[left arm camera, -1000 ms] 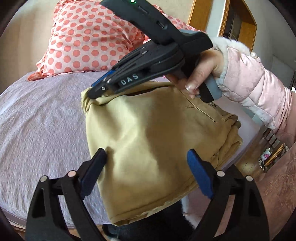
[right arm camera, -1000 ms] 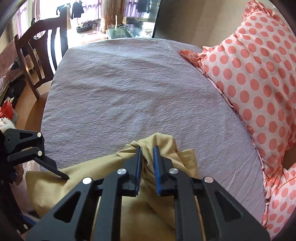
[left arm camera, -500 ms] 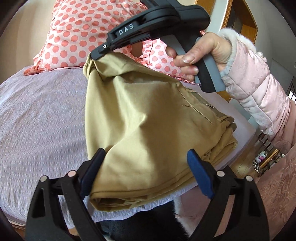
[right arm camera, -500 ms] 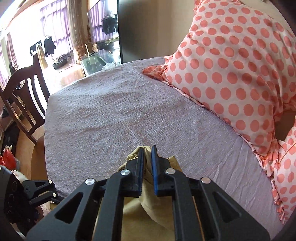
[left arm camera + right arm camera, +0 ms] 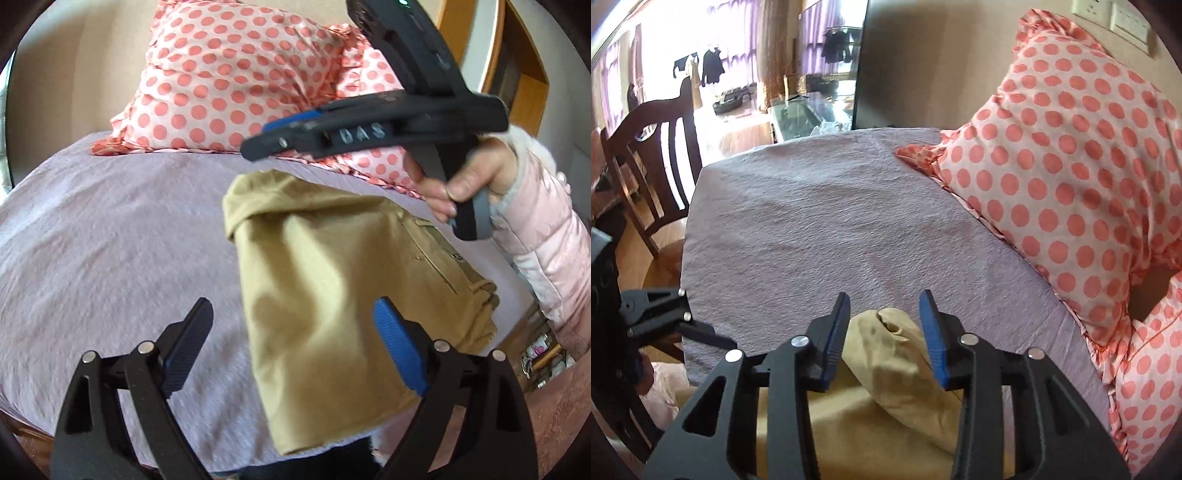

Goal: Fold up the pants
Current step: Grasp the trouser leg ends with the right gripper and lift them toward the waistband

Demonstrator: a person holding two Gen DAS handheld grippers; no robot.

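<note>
1. Pants [image 5: 332, 295]: tan, folded into a thick stack, lying at the near right edge of the lavender bed [image 5: 110, 240]; one corner sticks up at the far left of the stack.
2. Left gripper [image 5: 291, 354]: jaws spread wide, empty, above the stack's near end.
3. Right gripper [image 5: 884, 336]: jaws spread, holding nothing, either side of the raised pants corner, not pinching it. The person's hand [image 5: 461, 181] grips its handle.
4. Writing: "DAS" readable on the right gripper's side, left wrist view.
5. Polka-dot pillow [image 5: 229, 77]: far side of bed.
6. Dark wooden chair [image 5: 661, 162]: beyond the bed's far left edge, right wrist view.
</note>
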